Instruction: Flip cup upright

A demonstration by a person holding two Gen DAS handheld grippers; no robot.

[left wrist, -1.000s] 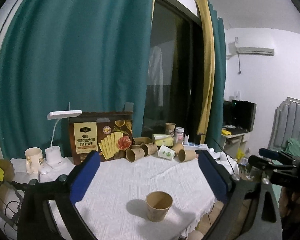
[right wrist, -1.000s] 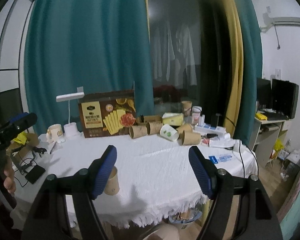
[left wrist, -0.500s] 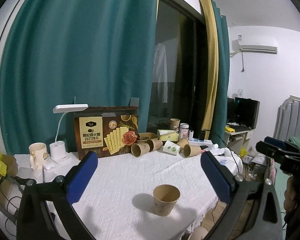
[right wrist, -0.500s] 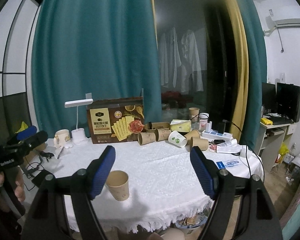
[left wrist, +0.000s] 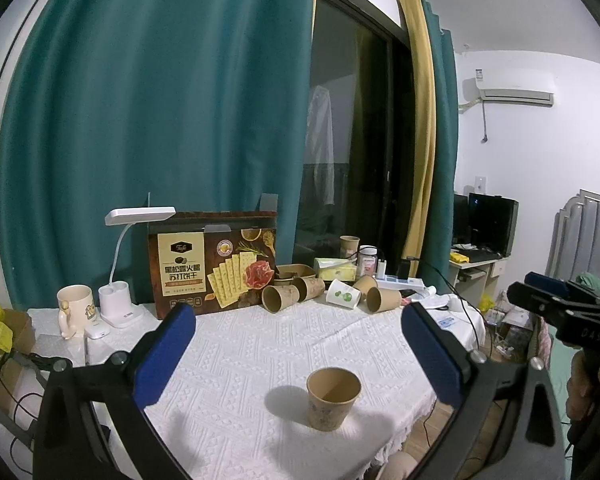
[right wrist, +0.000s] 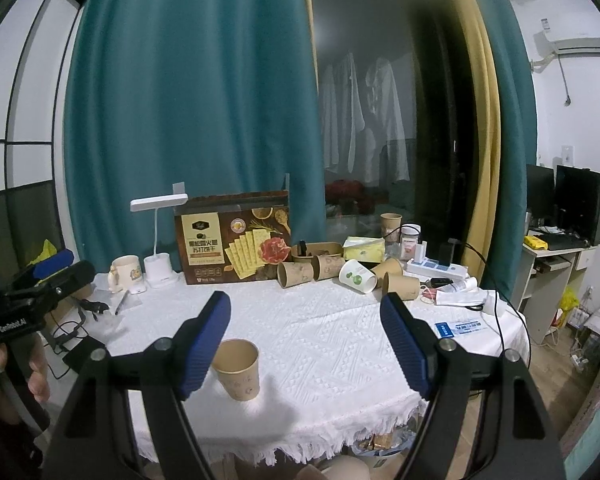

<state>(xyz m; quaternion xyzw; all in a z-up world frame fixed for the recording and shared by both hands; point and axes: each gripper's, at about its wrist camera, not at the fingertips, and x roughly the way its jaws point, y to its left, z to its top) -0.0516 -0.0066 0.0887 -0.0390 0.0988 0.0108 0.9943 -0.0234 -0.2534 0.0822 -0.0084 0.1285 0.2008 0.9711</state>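
The round worktop with the white lace cloth [right wrist: 340, 340] has the small brown paper cup [right wrist: 238, 368] standing mouth-up near its front edge, so it looks done already. Both sets of tongs are released and empty: right tongs [right wrist: 304, 344] have just been opening, with the cup just off their left pad. It sits low between the pads of the left tongs [left wrist: 300, 360], untouched.

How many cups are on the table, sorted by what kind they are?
Brown paper cups standing: 2
Brown paper cups lying down: 4
White paper cup with green print: 1
Cream mug: 1
Total: 8
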